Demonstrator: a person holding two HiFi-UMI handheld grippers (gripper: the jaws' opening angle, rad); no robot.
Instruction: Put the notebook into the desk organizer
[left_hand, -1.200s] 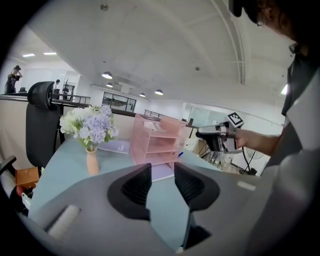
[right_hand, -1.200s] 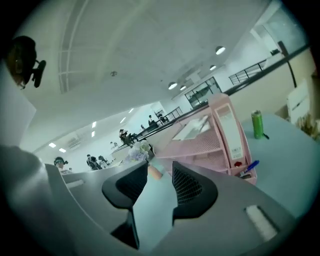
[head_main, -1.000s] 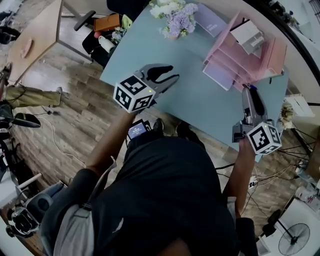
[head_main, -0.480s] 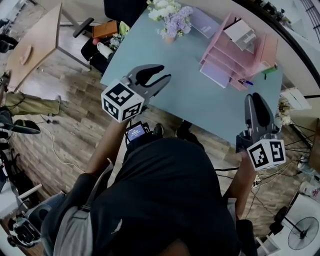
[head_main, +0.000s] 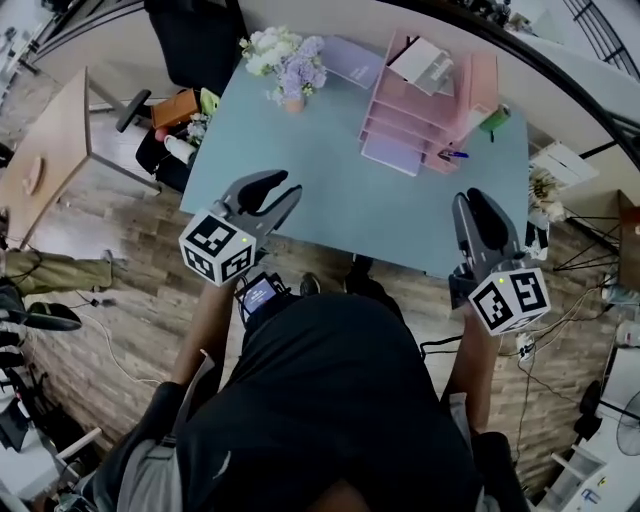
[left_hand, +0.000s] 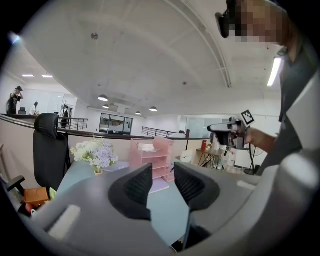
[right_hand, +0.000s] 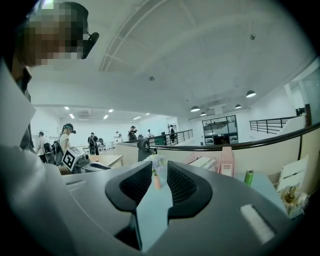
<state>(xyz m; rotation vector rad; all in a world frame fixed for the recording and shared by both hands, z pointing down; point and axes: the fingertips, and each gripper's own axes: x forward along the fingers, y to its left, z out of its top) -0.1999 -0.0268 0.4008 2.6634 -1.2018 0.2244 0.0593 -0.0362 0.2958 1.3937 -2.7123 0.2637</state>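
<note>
The pink desk organizer (head_main: 425, 100) stands at the table's far right, with white papers in its top tray; it also shows in the left gripper view (left_hand: 150, 156). A lavender notebook (head_main: 392, 152) lies at its lowest tray's front. Another lavender notebook (head_main: 352, 62) lies flat behind the flowers. My left gripper (head_main: 282, 192) hovers at the table's near edge, open and empty (left_hand: 162, 182). My right gripper (head_main: 478, 208) is at the near right corner; its jaws have just been closing, stand slightly apart (right_hand: 160, 182), and nothing is between them.
A vase of white and purple flowers (head_main: 285, 62) stands at the far left of the light blue table (head_main: 330, 170). A green can (head_main: 493, 120) and a blue pen (head_main: 452, 155) lie beside the organizer. A black chair (head_main: 190, 40) and clutter sit left of the table.
Both grippers have drawn back from the tabletop toward its near edge. The right gripper has left the organizer's front and its jaws have narrowed.
</note>
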